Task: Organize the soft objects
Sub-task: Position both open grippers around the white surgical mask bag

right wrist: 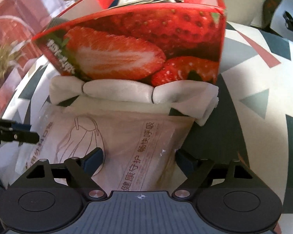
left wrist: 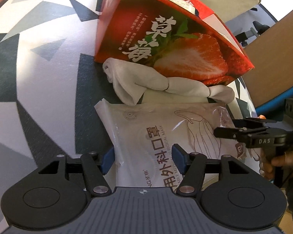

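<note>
A plastic pack of surgical masks (left wrist: 162,134) lies flat on the patterned tablecloth; it also shows in the right wrist view (right wrist: 127,142). Behind it lies a rolled white cloth (left wrist: 146,81), seen too in the right wrist view (right wrist: 127,92), against a red strawberry box (left wrist: 166,39) that holds dark items; the box fills the right wrist view's top (right wrist: 142,44). My left gripper (left wrist: 143,161) is open with its fingers on either side of the pack's near end. My right gripper (right wrist: 139,160) is open over the pack's other end.
The tablecloth (left wrist: 39,78) has grey, black and white triangles. The right gripper shows from the side in the left wrist view (left wrist: 244,132). A cardboard panel (left wrist: 273,48) stands at the right. A red chair and a plant (right wrist: 2,62) are beyond the table's edge.
</note>
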`<state>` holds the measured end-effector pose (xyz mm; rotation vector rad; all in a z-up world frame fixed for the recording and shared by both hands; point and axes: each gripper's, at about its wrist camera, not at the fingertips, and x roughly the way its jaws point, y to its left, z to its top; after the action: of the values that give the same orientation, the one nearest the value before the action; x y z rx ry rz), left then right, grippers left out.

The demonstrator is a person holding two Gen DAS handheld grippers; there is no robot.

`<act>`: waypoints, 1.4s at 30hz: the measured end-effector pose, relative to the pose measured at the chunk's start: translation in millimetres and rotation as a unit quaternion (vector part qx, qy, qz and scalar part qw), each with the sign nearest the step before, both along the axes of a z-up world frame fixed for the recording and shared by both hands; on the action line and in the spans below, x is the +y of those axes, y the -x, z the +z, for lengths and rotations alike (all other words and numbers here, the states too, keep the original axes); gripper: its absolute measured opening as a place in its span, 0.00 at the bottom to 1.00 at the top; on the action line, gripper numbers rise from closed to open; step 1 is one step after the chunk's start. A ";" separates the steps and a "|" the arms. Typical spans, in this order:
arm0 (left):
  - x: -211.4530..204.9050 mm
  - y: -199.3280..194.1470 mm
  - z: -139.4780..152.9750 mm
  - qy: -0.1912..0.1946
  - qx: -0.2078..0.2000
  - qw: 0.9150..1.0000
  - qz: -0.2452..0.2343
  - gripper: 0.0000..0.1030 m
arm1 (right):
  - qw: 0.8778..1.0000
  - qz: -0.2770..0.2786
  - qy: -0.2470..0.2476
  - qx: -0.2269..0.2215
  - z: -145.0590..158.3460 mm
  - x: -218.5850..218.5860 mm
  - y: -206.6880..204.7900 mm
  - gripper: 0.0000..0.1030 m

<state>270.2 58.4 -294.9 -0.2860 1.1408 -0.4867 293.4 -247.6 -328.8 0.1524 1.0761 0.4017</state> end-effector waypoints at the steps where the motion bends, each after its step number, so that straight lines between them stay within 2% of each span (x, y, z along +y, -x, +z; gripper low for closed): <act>1: -1.8 0.2 -0.1 0.005 0.001 1.000 0.000 0.62 | 1.000 -0.009 -0.005 -0.001 0.0 -1.6 -0.1 0.75; 4: -6.1 4.4 0.5 0.010 -0.004 1.000 -0.006 0.62 | 1.000 -0.011 -0.009 -0.011 4.7 0.5 5.7 0.63; 7: -4.3 9.1 1.0 0.011 -0.007 1.000 -0.024 0.61 | 1.000 0.012 0.005 -0.022 13.3 2.5 17.7 0.58; 10: 10.2 14.3 1.9 0.026 -0.004 0.999 -0.029 0.54 | 0.998 0.042 0.008 -0.038 24.6 -0.1 28.3 0.48; 13: 19.5 21.5 6.3 0.050 -0.014 0.999 -0.016 0.53 | 0.996 0.061 0.008 -0.062 40.9 -5.9 39.5 0.39; 15: 23.0 26.7 13.2 0.067 -0.027 0.997 -0.010 0.53 | 0.995 0.064 0.008 -0.078 52.0 -7.3 45.6 0.39; 20: 22.2 35.7 47.4 0.077 -0.084 0.993 -0.007 0.52 | 0.990 0.058 0.004 -0.129 82.2 -9.8 56.0 0.39; 21: 21.7 36.0 56.7 0.091 -0.099 0.991 -0.012 0.41 | 0.989 0.056 0.001 -0.140 88.3 -9.2 56.8 0.38; 22: 20.1 35.7 67.1 0.111 -0.111 0.987 -0.020 0.35 | 0.987 0.058 -0.006 -0.153 95.4 -9.8 57.1 0.33; 23: 15.5 35.0 77.5 0.113 -0.125 0.985 -0.021 0.36 | 0.985 0.062 -0.017 -0.162 101.8 -9.9 56.4 0.31; 24: 9.1 34.8 89.1 0.095 -0.144 0.985 -0.021 0.35 | 0.982 0.067 -0.031 -0.172 109.3 -9.4 56.0 0.30; 26: -4.8 30.3 101.2 0.068 -0.171 0.982 -0.036 0.35 | 0.979 0.065 -0.024 -0.191 120.3 -3.5 54.2 0.26; 27: -9.3 25.2 99.0 0.066 -0.161 0.984 -0.035 0.35 | 0.979 0.068 -0.015 -0.194 122.2 1.7 51.0 0.26; 29: -10.4 16.6 87.2 0.065 -0.133 0.989 -0.025 0.35 | 0.983 0.069 0.005 -0.170 115.3 11.6 40.2 0.26; 31: -4.1 17.3 76.7 0.038 -0.124 0.992 -0.012 0.37 | 0.987 0.067 0.011 -0.147 100.0 17.3 33.2 0.26; 32: 1.2 18.5 71.0 0.029 -0.117 0.993 -0.007 0.39 | 0.988 0.064 0.013 -0.137 92.7 17.7 31.4 0.26; 33: 9.1 18.9 65.8 0.023 -0.106 0.994 0.000 0.48 | 0.990 0.059 0.013 -0.125 84.6 16.9 30.5 0.26; 34: 18.1 19.4 59.6 0.011 -0.094 0.995 0.009 0.56 | 0.992 0.051 0.011 -0.114 77.1 15.8 32.2 0.29; 36: 30.7 18.2 48.4 -0.019 -0.076 0.997 0.022 0.56 | 0.995 0.032 0.008 -0.094 62.2 10.9 32.5 0.33; 38: 46.9 12.8 33.9 -0.046 -0.053 0.997 0.033 0.58 | 0.998 0.011 -0.002 -0.067 47.6 4.3 30.5 0.46; 42: 56.1 3.7 12.8 -0.076 -0.023 0.996 0.045 0.63 | 0.998 -0.016 -0.034 -0.042 28.2 0.3 28.0 0.52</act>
<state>266.5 114.5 -282.1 -0.1915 1.1097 -0.3227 265.4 -247.3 -300.7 0.2113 0.9767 0.4120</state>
